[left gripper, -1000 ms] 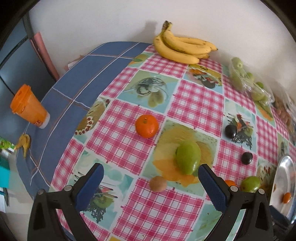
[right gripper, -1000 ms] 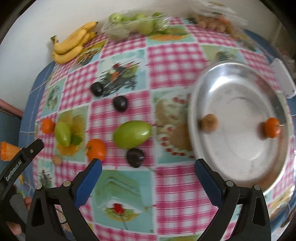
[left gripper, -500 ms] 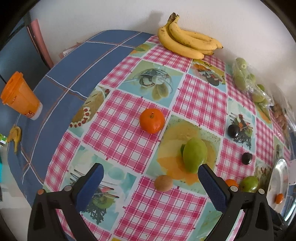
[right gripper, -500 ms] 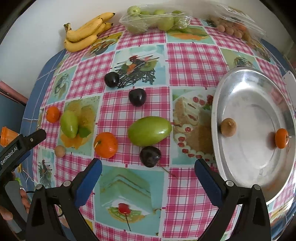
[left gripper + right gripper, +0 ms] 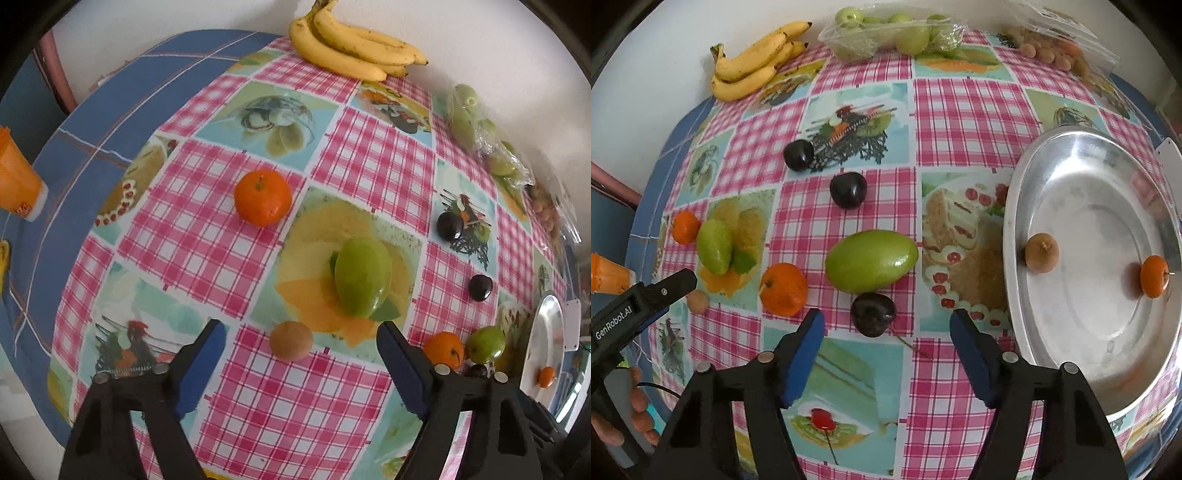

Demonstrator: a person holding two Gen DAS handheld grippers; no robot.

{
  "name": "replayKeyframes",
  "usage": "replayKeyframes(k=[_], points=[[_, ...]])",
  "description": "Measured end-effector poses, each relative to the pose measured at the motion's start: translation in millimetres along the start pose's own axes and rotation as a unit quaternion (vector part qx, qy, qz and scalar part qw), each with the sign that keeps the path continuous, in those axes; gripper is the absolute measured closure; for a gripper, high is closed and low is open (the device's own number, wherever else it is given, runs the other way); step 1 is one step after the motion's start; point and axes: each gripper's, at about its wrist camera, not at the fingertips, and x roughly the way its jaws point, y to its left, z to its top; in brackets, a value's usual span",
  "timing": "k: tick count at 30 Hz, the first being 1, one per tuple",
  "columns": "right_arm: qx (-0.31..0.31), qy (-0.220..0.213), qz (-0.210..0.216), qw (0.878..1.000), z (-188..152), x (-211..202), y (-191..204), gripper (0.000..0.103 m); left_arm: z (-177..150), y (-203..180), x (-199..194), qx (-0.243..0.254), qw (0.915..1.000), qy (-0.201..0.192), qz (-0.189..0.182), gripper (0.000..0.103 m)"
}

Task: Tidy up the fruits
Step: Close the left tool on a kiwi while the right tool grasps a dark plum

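Left tool (image 5: pixel 297 356): jaws apart, just been closing, nothing clamped. A small brown round fruit (image 5: pixel 291 340) lay on the desk (image 5: pixel 229 258) between the two blue pads and just ahead of them; neither pad touched it. Just beyond it lay a green mango (image 5: pixel 362 277) on a yellow-orange printed panel of the cloth. A mandarin (image 5: pixel 263 197) sat farther out to the left, apart from the mango. Past the right finger were a second mandarin (image 5: pixel 443 350) and a small green fruit (image 5: pixel 485 343) side by side. Two dark plums (image 5: pixel 448 226) lay out to the right. A bunch of bananas (image 5: pixel 354 48) sat at the far edge by the wall, and an orange cup (image 5: pixel 16 186) stood off the left side.

Right tool (image 5: pixel 886 352): jaws apart, also just been closing, nothing clamped. A dark plum (image 5: pixel 873 314) lay between the pads just ahead of their tips, untouched. Directly behind it, touching or nearly so, lay a large green mango (image 5: pixel 871 260), with a mandarin (image 5: pixel 783 289) to its left. To the right stood a metal basin (image 5: pixel 1015 236) holding one brown round fruit (image 5: pixel 1041 253) and one small mandarin (image 5: pixel 1154 276), well apart. A clear bag of green fruit (image 5: pixel 894 33) lay at the far edge. A hand (image 5: pixel 635 413) holding the other tool showed at lower left.
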Motion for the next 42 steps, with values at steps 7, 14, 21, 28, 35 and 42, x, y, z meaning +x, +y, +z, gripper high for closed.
replayKeyframes(k=[7,14,21,28,35,42], points=[[0.003,0.005,0.004,1.0,0.0,7.5,0.6,0.057,-2.1,2.8,6.9,-0.009,0.9998,0.016,-0.004,0.054],[0.0,0.005,0.014,1.0,-0.3,7.6,5.8,0.068,-4.8,2.8,13.1,-0.013,0.9995,0.024,-0.012,0.074],[-0.002,-0.001,0.026,1.0,1.2,3.0,9.7,0.077,-3.8,-2.1,7.8,-0.01,0.9995,0.015,-0.024,0.074],[0.009,-0.03,0.05,0.998,5.3,-20.3,9.2,0.077,4.8,-9.1,-19.1,-0.006,0.9989,-0.025,-0.038,0.074],[0.009,-0.057,0.057,0.997,5.8,-45.7,10.5,0.077,9.4,-18.8,-44.8,0.003,0.997,-0.06,-0.048,0.074],[0.022,-0.047,0.054,0.997,1.8,-45.8,1.9,0.077,6.1,-27.7,-45.5,0.012,0.997,-0.059,-0.05,0.074]])
